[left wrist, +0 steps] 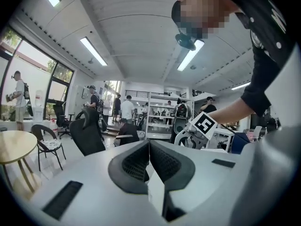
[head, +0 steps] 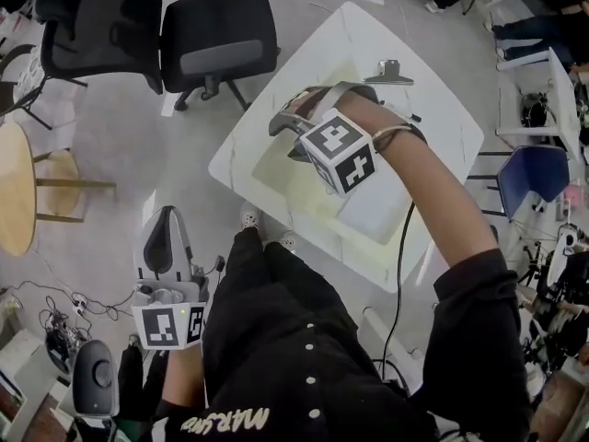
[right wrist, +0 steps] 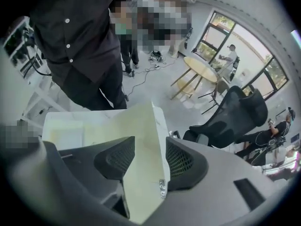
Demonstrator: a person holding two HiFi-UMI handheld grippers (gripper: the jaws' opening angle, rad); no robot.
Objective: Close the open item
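A flat open item lies spread on the white table (head: 433,127), with a pale yellow-green half (head: 276,168) and a paler white half (head: 377,215) beside it. My right gripper (head: 285,136) points steeply down over the yellow half's left edge. In the right gripper view its jaws (right wrist: 150,142) stand apart. The yellow half (right wrist: 141,126) and its white border fill the gap, and a small metal fitting (right wrist: 162,187) shows low in it. Whether the pads touch it I cannot tell. My left gripper (head: 166,224) hangs off the table at lower left, roughly level, pads (left wrist: 149,144) together and empty.
A grey metal clip (head: 391,70) lies at the table's far side. Two black office chairs (head: 216,26) (head: 97,21) stand beyond the table's left corner. A round wooden table (head: 14,187) is at far left and a blue chair (head: 534,173) at right. A black cable (head: 403,265) hangs from my right arm.
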